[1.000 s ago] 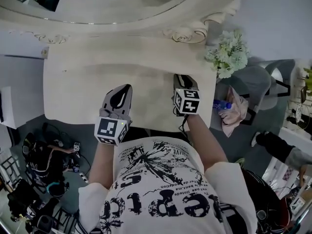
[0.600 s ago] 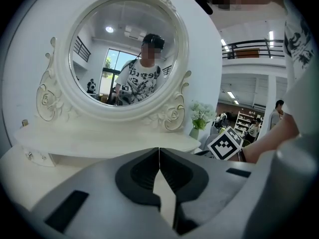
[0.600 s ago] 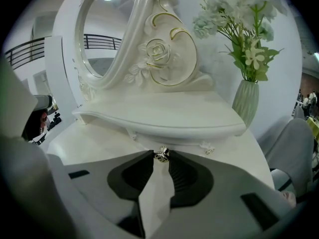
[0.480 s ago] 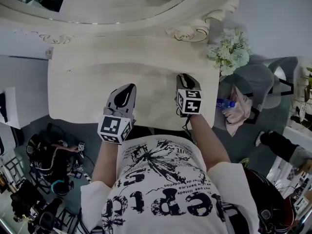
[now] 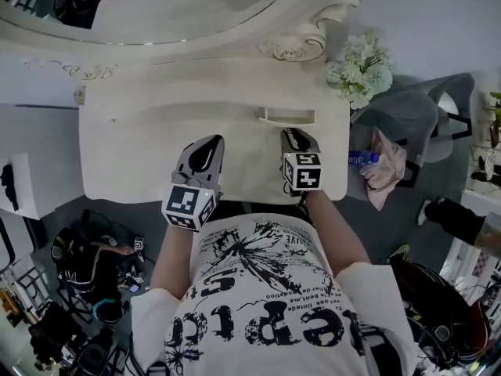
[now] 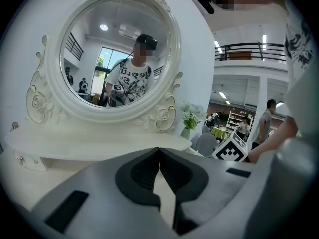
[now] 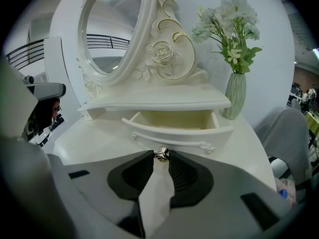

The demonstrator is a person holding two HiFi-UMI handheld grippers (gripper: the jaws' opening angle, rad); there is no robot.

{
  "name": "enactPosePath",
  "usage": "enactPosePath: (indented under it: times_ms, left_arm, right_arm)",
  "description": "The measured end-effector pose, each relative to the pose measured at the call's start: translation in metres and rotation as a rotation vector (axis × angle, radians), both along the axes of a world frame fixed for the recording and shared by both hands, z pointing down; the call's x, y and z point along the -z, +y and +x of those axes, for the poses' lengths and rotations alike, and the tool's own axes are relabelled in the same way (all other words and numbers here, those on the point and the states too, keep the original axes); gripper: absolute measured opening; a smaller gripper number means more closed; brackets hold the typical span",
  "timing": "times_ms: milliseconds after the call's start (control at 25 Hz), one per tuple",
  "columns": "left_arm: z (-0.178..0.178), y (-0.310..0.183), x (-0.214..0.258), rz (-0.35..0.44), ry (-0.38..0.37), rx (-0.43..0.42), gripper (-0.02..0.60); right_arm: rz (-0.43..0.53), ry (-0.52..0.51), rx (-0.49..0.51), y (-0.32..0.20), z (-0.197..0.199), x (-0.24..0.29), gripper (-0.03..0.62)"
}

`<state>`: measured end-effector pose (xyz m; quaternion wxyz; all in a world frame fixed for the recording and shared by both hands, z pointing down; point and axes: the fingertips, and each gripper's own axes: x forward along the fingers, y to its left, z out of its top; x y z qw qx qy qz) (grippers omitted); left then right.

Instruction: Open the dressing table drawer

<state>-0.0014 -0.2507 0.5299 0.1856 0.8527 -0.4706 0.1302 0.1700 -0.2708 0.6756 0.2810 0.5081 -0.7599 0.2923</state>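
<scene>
Drawer (image 7: 174, 126): sitting under the mirror shelf at the back right of the tabletop (image 7: 94, 133), already partly pulled out.
Right gripper (image 7: 160, 158): I'm pinching the small metal knob (image 7: 161, 154) on the drawer front with just the tips. My fingers (image 7: 187, 176) have just been closing a touch and are now pressing on the knob.
Left gripper (image 6: 159, 156): I'm hovering it over the tabletop, fingers together, holding nothing.
Handling: I'm judging the drawer light, rigid wood, sliding straight. The knob looks small, smooth and probably slippery.
Hold point: I'm taking it at the knob, centred between the tips. Pulling level toward me should avoid slipping off or jamming the drawer.
</scene>
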Motion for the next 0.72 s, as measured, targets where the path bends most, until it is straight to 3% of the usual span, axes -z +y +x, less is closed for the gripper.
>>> enactPosePath:
  times_ms: [480,720]
  left_arm:
    - [0.002,0.009,0.004,0.003,-0.009,-0.053,0.020]
    - [0.002,0.012,0.010,0.018,-0.013,-0.074,0.020]
  right_arm:
    - [-0.034,0.006,-0.025,0.017,0.000,0.000,0.107]
    - [-0.028,-0.008,-0.101,0.019,0.004,0.013,0.124]
